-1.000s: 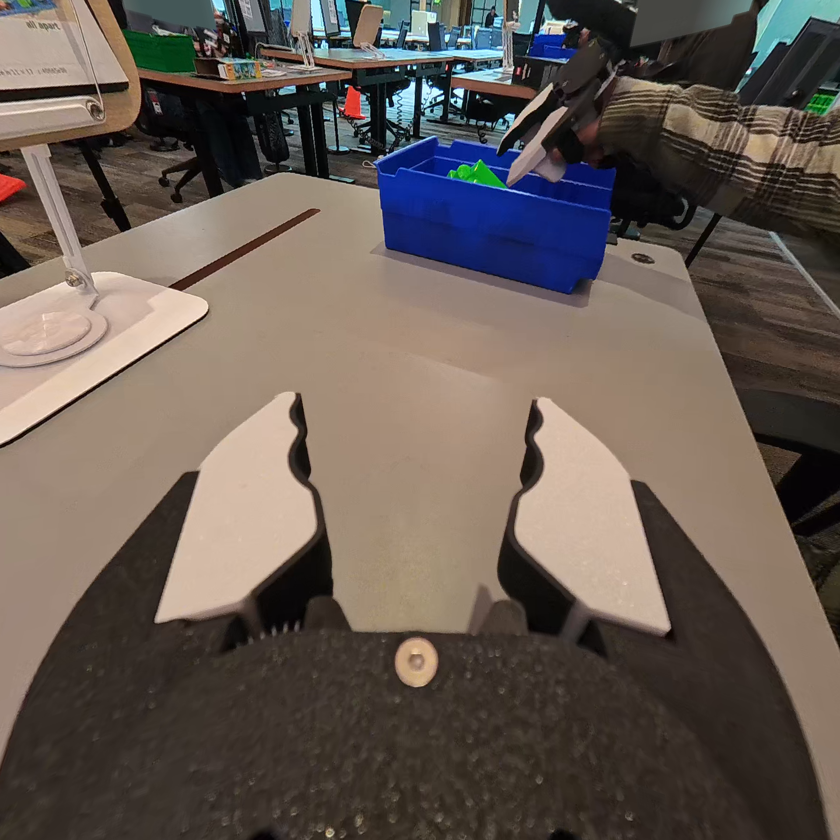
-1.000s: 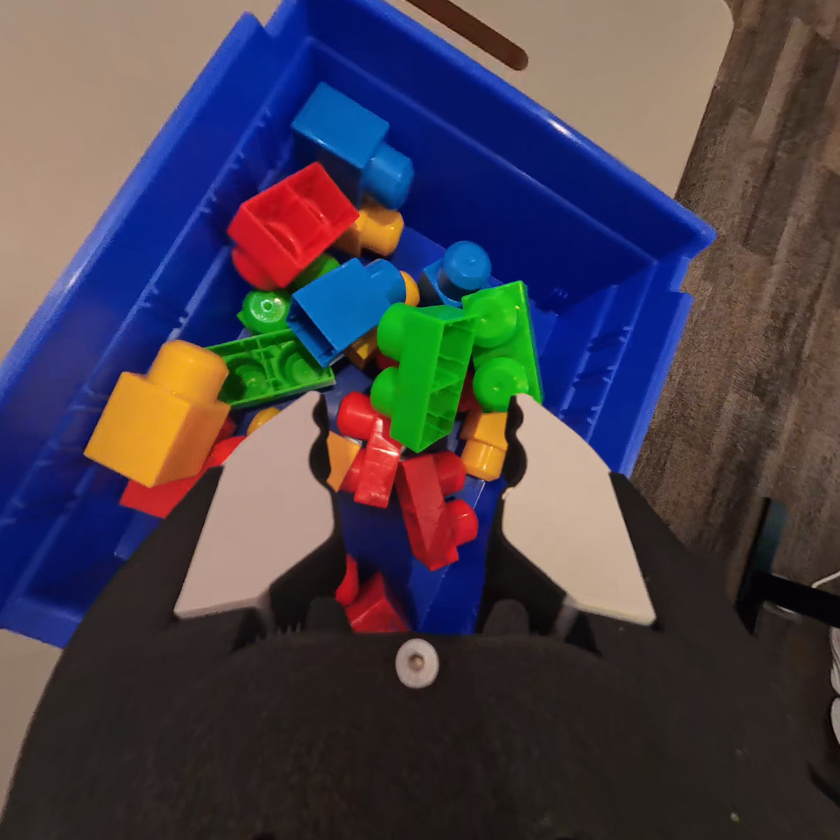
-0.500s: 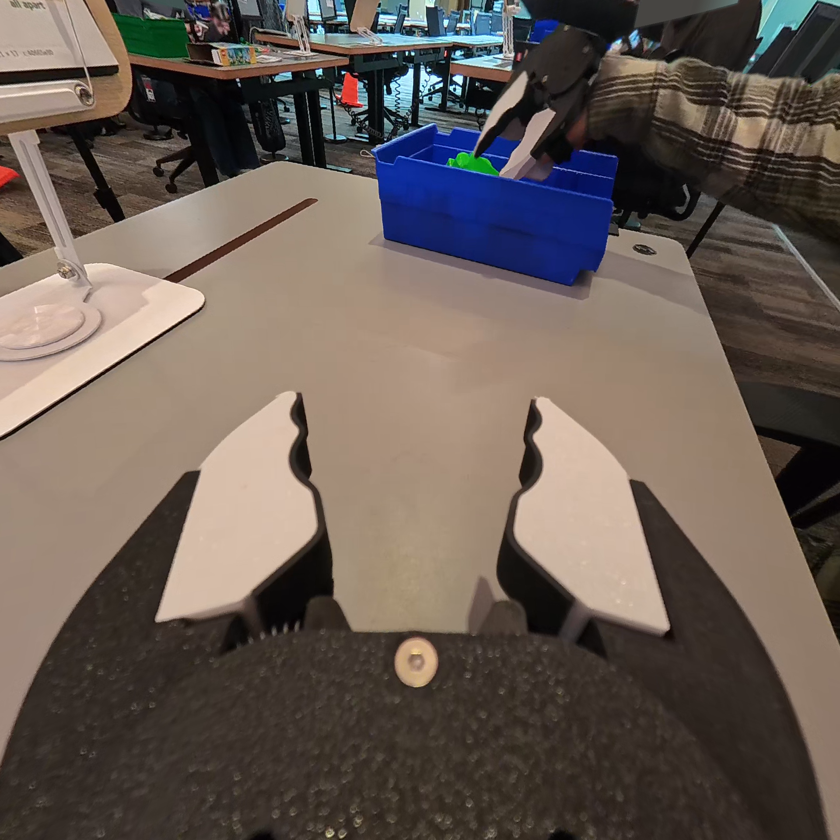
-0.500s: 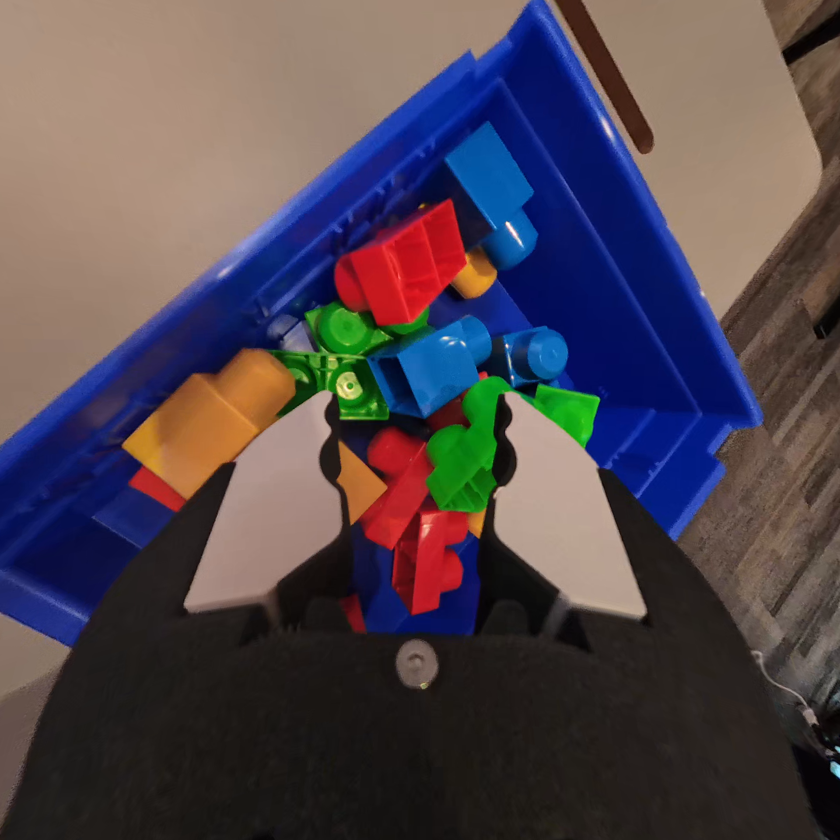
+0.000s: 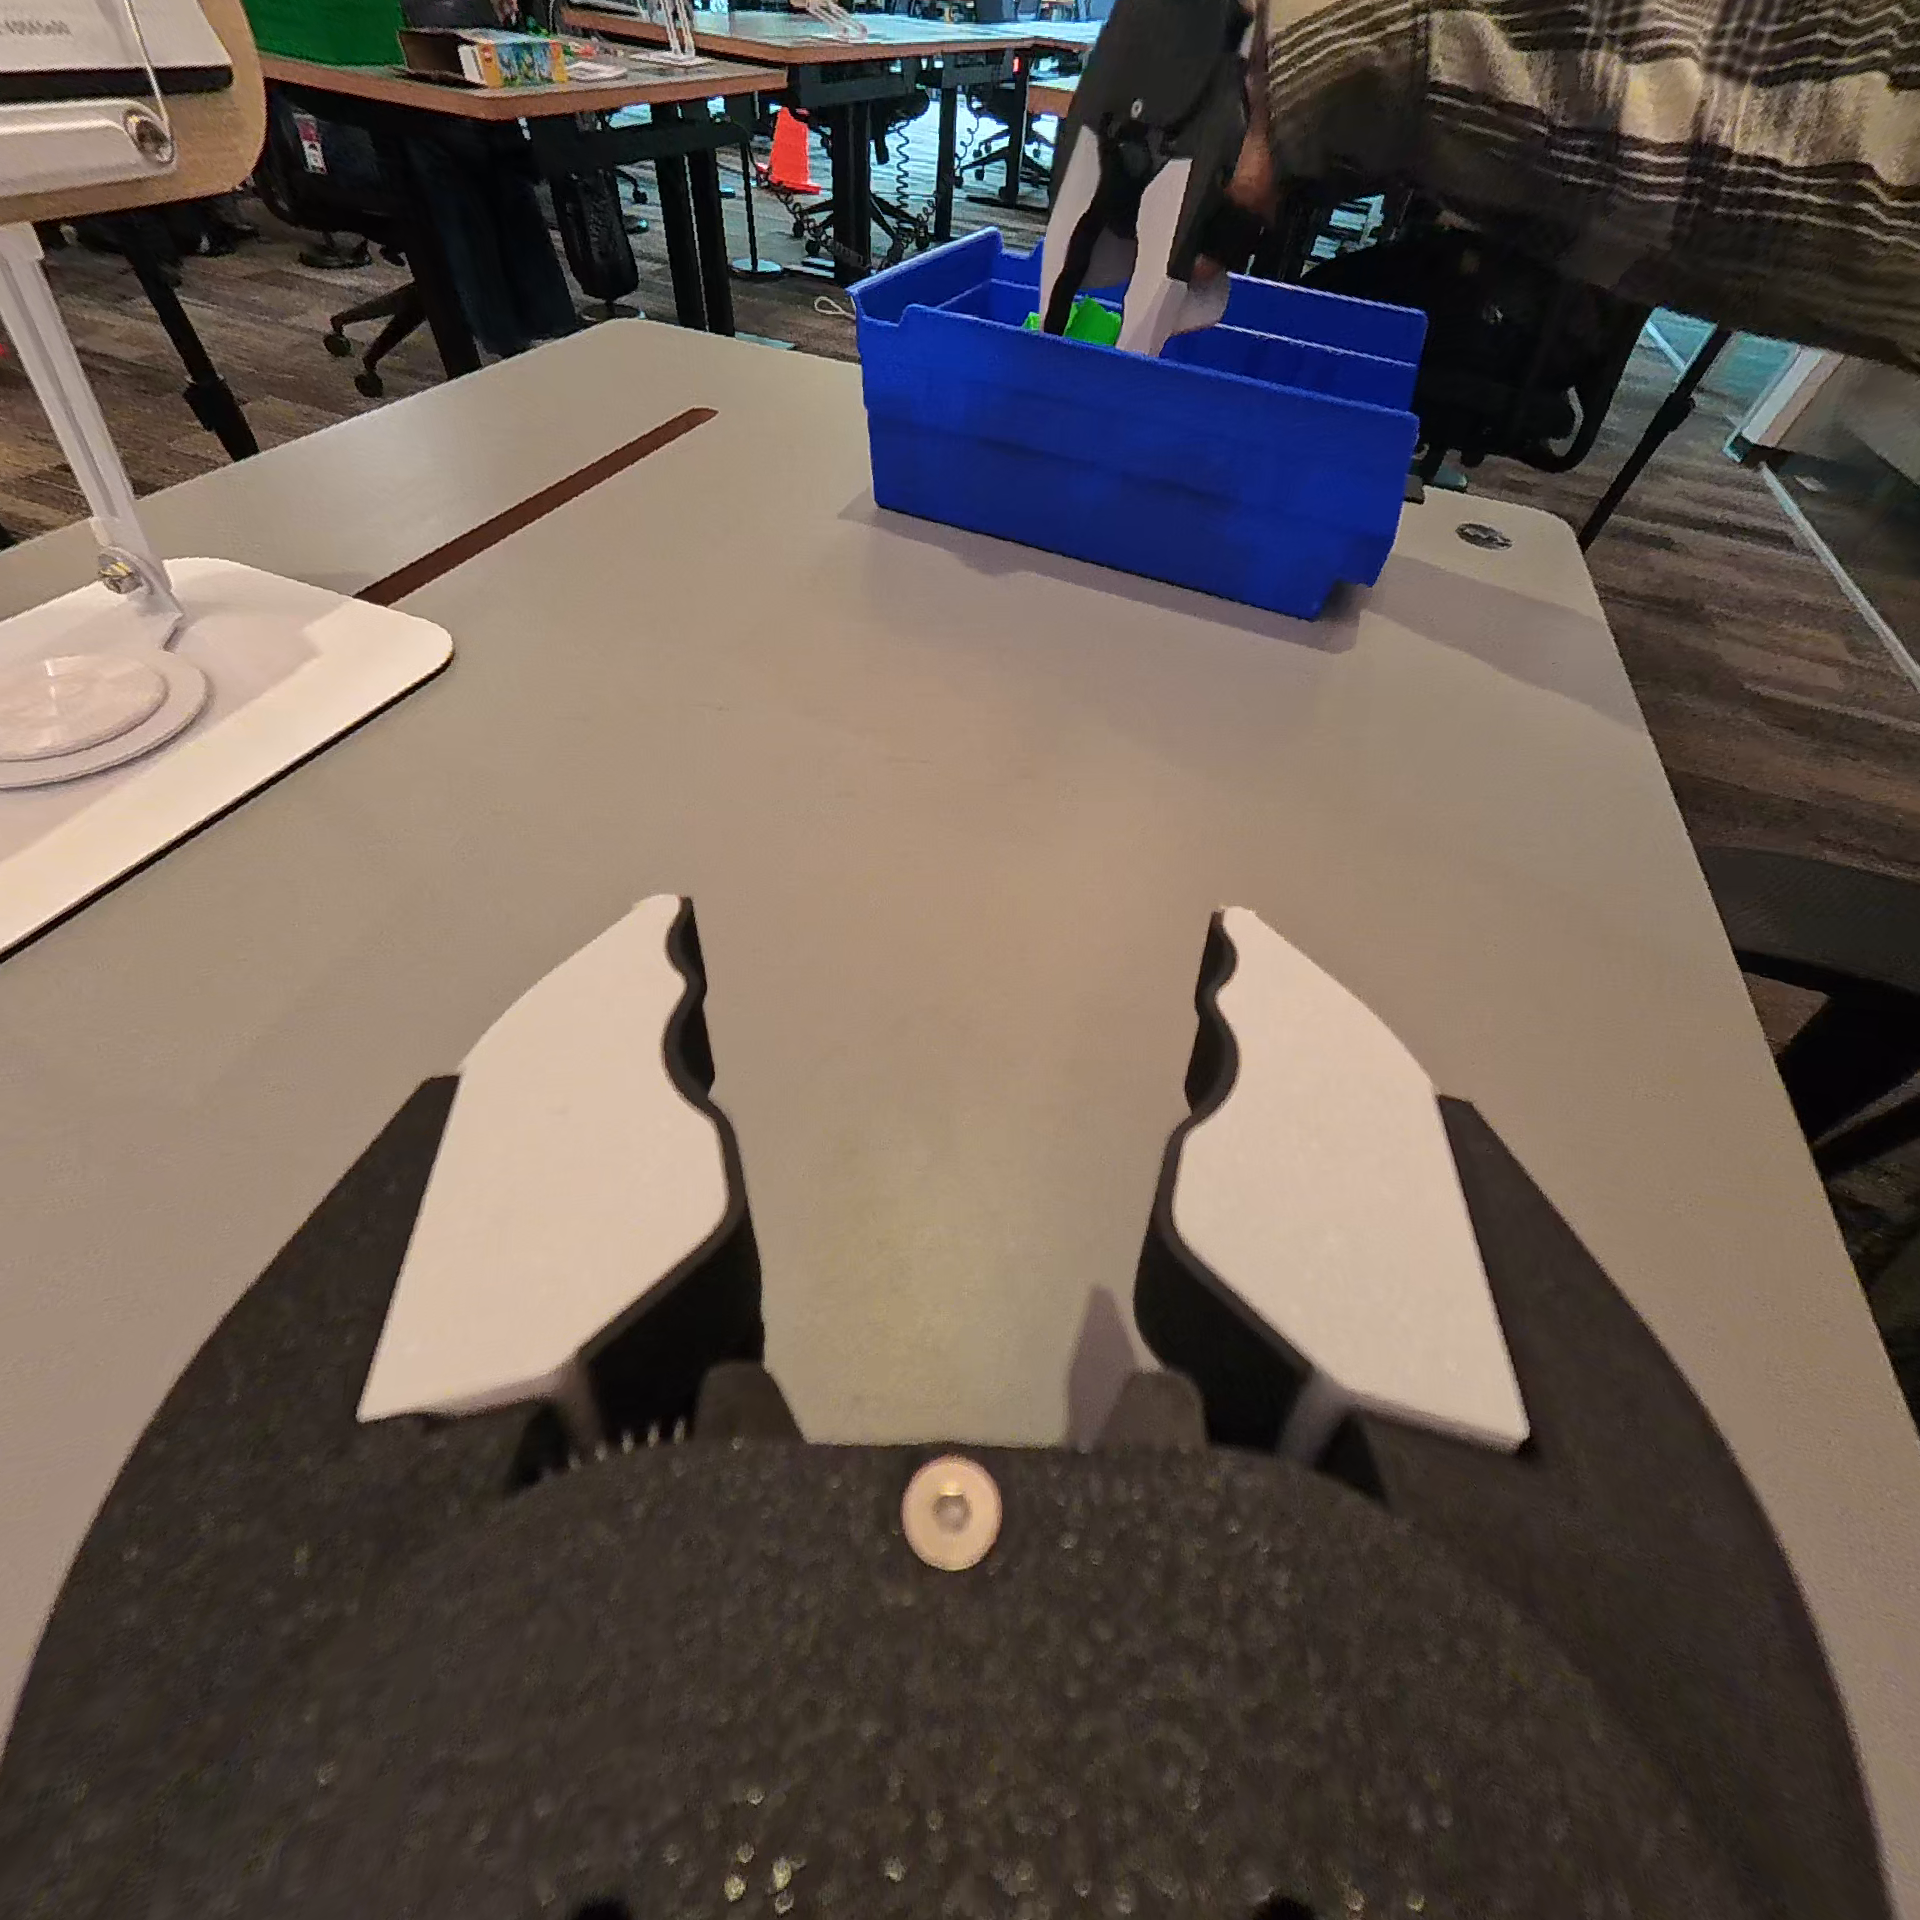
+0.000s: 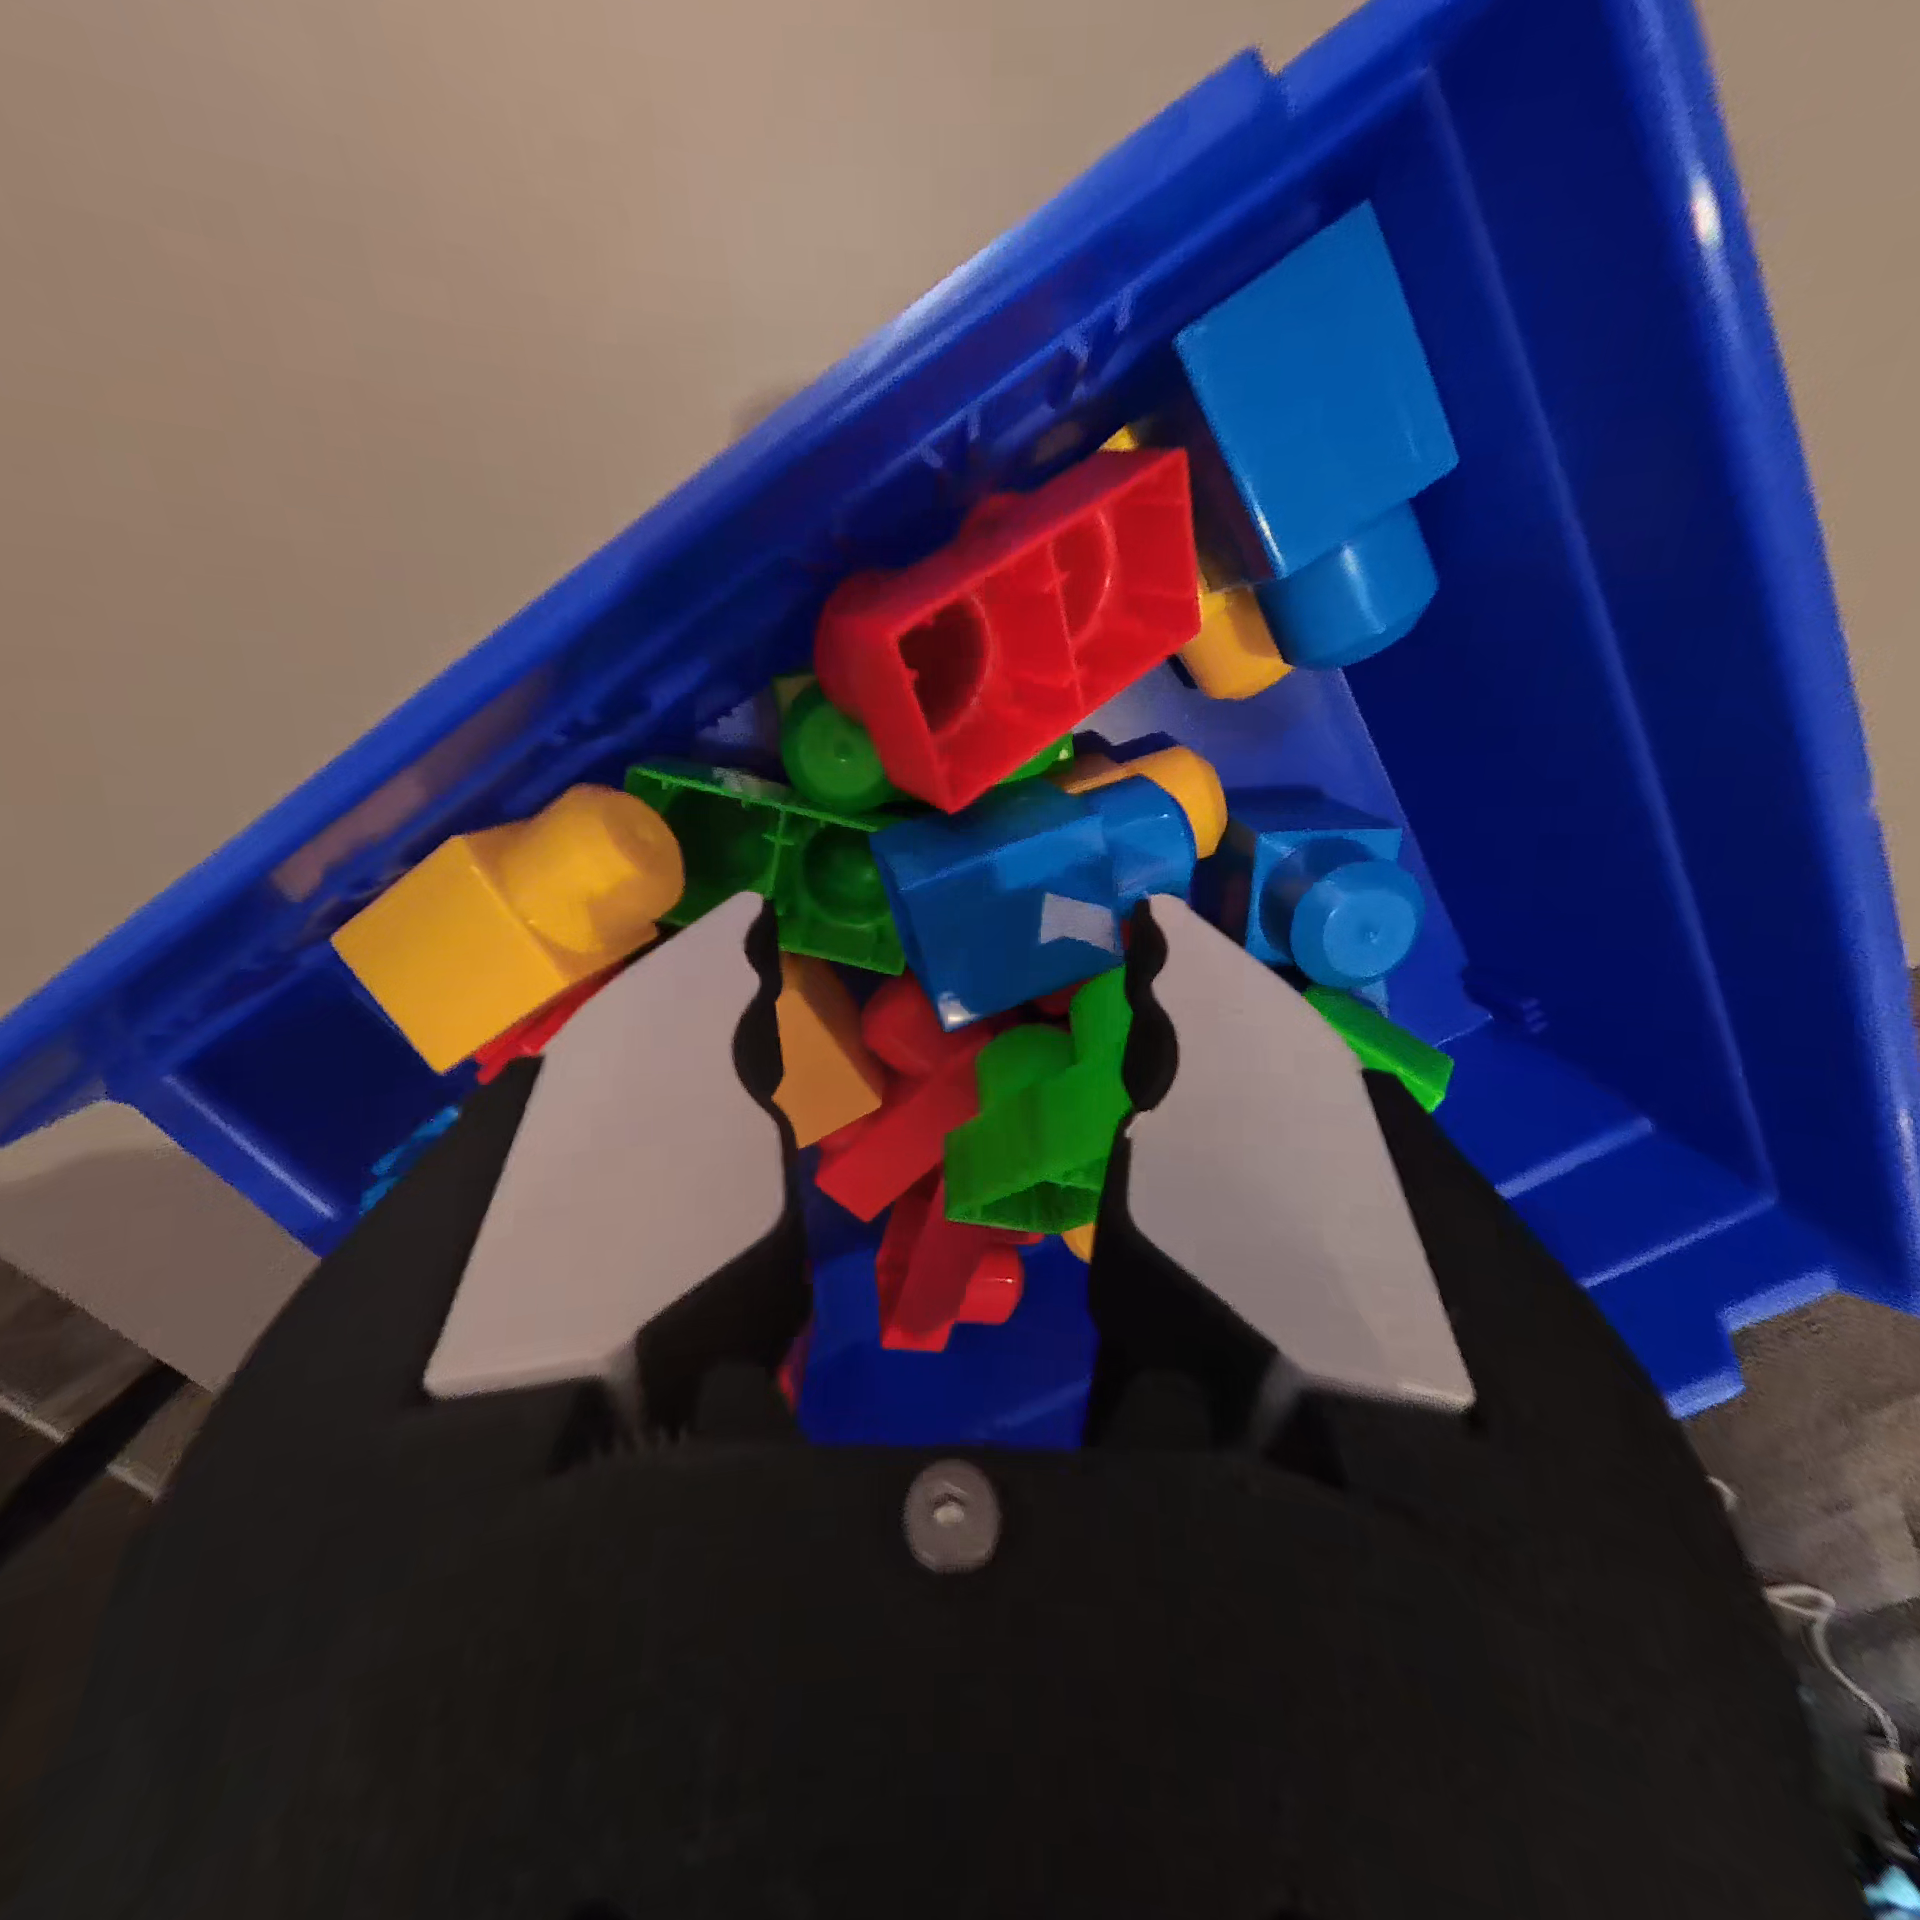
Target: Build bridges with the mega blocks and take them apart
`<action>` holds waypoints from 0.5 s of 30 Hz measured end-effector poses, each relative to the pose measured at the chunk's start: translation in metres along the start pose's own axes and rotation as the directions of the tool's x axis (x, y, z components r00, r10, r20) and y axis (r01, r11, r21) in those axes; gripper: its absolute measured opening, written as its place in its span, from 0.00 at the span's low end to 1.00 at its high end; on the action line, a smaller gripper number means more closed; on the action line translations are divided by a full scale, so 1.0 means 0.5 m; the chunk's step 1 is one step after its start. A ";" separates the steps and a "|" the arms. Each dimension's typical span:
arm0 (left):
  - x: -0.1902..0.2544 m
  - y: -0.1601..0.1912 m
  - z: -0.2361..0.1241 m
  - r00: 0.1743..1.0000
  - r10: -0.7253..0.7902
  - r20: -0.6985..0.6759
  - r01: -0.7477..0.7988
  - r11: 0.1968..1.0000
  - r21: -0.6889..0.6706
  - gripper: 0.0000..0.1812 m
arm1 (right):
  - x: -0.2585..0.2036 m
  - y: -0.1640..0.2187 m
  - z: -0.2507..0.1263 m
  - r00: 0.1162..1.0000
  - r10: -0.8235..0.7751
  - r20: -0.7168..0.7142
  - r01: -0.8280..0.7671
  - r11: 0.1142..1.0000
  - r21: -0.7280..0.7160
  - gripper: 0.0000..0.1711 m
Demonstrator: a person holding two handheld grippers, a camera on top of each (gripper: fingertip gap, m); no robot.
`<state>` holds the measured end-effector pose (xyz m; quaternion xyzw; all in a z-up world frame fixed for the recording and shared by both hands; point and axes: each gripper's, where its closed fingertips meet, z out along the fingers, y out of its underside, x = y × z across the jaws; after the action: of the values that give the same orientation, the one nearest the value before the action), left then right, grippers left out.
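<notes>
A blue bin [image 6: 1558, 727] holds several loose mega blocks: red [image 6: 1029, 623], blue [image 6: 1018, 894], yellow [image 6: 499, 935], light blue [image 6: 1320, 416] and green [image 6: 1039, 1112]. My right gripper [image 6: 951, 914] is open and reaches down into the pile. The green block lies between its fingers, against the right finger [image 6: 1247, 1143]. My left gripper [image 5: 951, 914] is open and empty, low over the grey table [image 5: 935, 727]. In the left wrist view the bin [image 5: 1132, 457] stands at the far right, with the right gripper [image 5: 1117, 312] dipping into it.
A white stand base [image 5: 208, 686] with a tilted board sits at the table's left. A dark slot [image 5: 540, 504] runs across the far left of the table. The table's right edge [image 5: 1662, 790] drops to the floor. A plaid sleeve [image 5: 1610, 135] reaches over the bin.
My right gripper has dropped deeper into the bin and turned, with its jaws slightly narrower around the green block. My left gripper stays open over the table, shifted only a little.
</notes>
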<state>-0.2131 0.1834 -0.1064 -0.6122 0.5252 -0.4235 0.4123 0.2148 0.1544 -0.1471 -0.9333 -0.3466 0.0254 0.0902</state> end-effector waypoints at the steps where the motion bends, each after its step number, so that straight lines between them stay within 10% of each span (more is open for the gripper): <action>1: -0.001 0.001 0.000 1.000 -0.002 0.002 0.002 1.000 0.000 0.50 | 0.002 0.001 0.004 1.000 -0.022 0.003 0.022 1.000 -0.011 0.38; 15: -0.001 0.005 0.004 1.000 -0.005 -0.002 0.005 1.000 -0.010 0.50 | 0.024 -0.002 0.016 0.983 -0.127 -0.129 0.127 0.992 -0.007 0.23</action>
<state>-0.2121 0.1839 -0.1094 -0.6153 0.5262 -0.4226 0.4073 0.2224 0.1644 -0.1545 -0.9089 -0.3989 -0.0407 0.1145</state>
